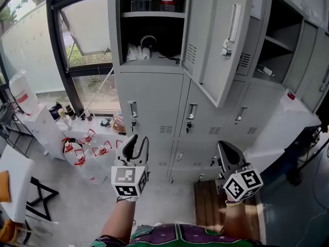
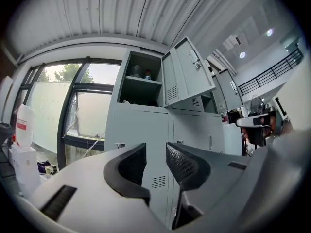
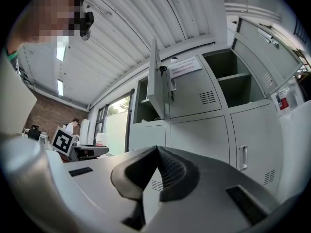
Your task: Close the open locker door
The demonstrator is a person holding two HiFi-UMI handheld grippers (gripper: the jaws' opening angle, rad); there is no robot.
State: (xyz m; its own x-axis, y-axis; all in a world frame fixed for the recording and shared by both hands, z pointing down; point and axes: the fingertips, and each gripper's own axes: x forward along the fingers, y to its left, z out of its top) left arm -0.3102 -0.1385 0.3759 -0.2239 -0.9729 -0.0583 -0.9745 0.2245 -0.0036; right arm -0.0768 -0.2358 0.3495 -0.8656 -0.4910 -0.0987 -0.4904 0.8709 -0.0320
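**Up and ahead of both sets of jaws, the open locker door [image 1: 220,45] stands out from the top row, well apart from them.**

Left gripper [image 1: 138,139] carries its jaws a little apart on nothing; right gripper [image 1: 222,145] is pinched tight, empty too. The risk, I'd say: a hard shove slams the door and it bounces back open, or a jaw tip snags the handle [image 1: 234,23] on the way. Below the jaws, pale floor [image 1: 169,205], a wooden pallet [image 1: 208,202] under the right pair, jugs [image 1: 82,156] and a window [image 1: 85,30] off beyond the left.
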